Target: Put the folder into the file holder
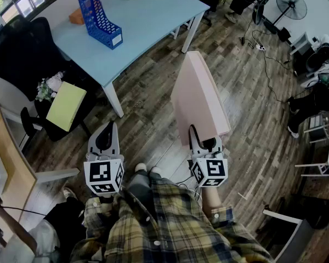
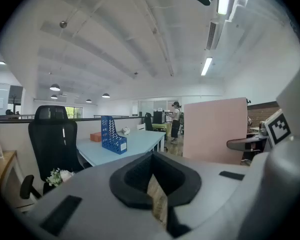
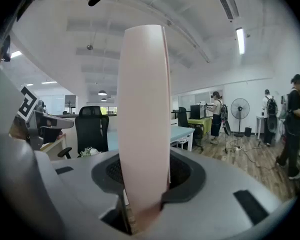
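A pink folder (image 1: 200, 97) stands on edge above the wooden floor, with my right gripper (image 1: 204, 145) shut on its lower edge. In the right gripper view the folder (image 3: 142, 114) rises straight up from between the jaws of the right gripper (image 3: 142, 209) and hides what is behind it. The blue file holder (image 1: 100, 21) stands on the light blue table (image 1: 153, 10), far ahead and to the left. My left gripper (image 1: 107, 129) hangs over the floor with its jaws together and nothing in them. In the left gripper view, the left gripper (image 2: 156, 186) faces the file holder (image 2: 113, 134) and the folder (image 2: 215, 129).
An orange box (image 1: 75, 16) lies behind the file holder. A black office chair (image 1: 22, 48) and a chair with a yellow-green pad (image 1: 66, 106) stand left of the table. A fan (image 1: 290, 4), cables and white chairs (image 1: 318, 147) are at the right. People (image 3: 295, 124) stand farther off.
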`<control>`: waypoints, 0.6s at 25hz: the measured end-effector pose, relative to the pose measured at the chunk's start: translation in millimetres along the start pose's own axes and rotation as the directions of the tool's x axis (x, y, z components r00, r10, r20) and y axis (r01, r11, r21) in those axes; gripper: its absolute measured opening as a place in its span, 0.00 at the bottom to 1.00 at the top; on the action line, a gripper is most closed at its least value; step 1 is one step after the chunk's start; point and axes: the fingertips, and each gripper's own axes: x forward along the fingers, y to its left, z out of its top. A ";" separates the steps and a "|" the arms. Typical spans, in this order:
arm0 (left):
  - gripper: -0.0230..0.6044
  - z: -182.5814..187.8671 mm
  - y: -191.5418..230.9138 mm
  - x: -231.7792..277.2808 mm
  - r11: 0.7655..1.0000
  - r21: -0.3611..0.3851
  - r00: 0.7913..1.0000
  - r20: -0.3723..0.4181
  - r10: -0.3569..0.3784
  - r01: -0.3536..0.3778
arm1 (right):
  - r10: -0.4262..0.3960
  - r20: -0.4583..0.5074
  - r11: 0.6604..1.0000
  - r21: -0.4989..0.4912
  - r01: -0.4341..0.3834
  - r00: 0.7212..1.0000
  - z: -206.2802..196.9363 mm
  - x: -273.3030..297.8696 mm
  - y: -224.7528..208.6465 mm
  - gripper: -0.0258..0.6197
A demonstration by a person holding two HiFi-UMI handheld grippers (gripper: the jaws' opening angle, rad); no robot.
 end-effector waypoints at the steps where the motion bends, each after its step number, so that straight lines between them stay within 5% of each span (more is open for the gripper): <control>1: 0.02 0.4 -3.8 -0.1 1.000 0.005 1.000 -0.002 -0.001 0.001 | 0.002 0.003 1.000 0.006 -0.002 1.000 0.5 -2.5 -1.8 0.29; 15: 0.02 13.4 -38.7 -6.4 0.999 0.050 1.000 0.021 0.014 -0.015 | 0.060 0.071 0.994 0.082 -0.065 0.996 18.9 -17.2 -20.4 0.30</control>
